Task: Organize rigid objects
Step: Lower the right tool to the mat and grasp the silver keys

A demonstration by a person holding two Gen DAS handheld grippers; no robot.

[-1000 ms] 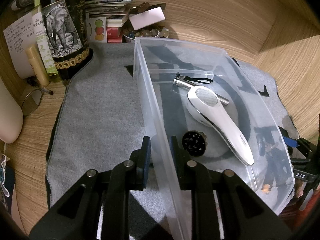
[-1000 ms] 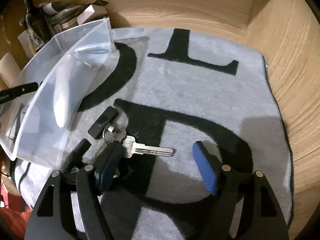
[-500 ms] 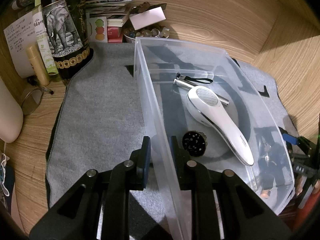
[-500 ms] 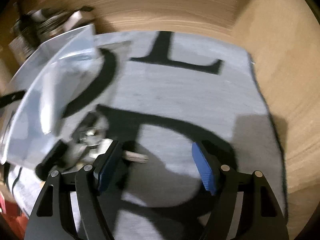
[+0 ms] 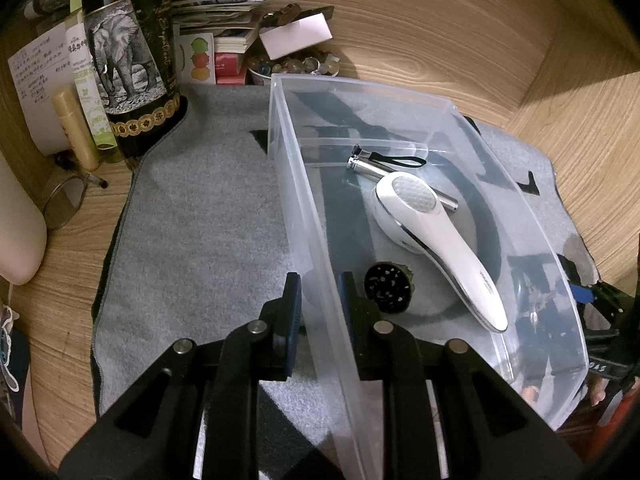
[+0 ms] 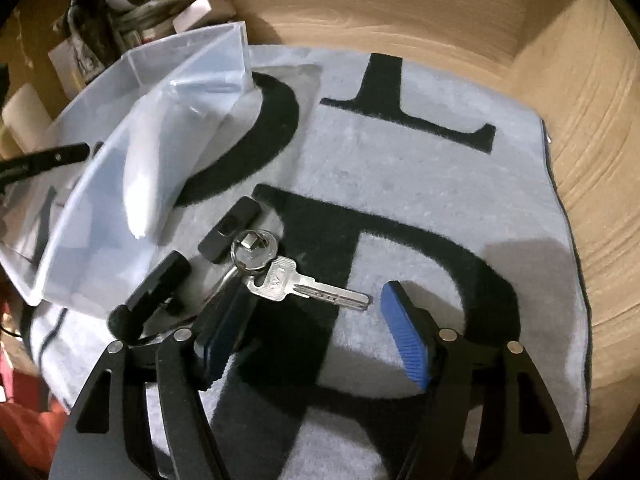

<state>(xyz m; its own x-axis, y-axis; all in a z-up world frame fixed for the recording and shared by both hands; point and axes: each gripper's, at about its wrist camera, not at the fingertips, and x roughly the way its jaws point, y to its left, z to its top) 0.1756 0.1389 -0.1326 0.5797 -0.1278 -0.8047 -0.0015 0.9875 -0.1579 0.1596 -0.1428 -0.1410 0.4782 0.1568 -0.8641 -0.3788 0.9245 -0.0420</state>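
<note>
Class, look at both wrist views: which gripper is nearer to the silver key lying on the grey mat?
Right. The right gripper hangs open just over the silver key, whose blade lies between its fingers. The left gripper is clamped on the clear bin's wall, across the bin from the key.

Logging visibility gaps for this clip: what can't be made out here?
- Left wrist: the bin's far right corner contents are muddled by reflections on the clear wall.
- Right wrist: what the keys attach to is hidden behind the right gripper's finger.
- Right wrist: background clutter is too dark to identify.

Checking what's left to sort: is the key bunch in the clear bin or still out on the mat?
Out. The key bunch lies on the grey mat, beside the clear bin, before the open right claw.
</note>
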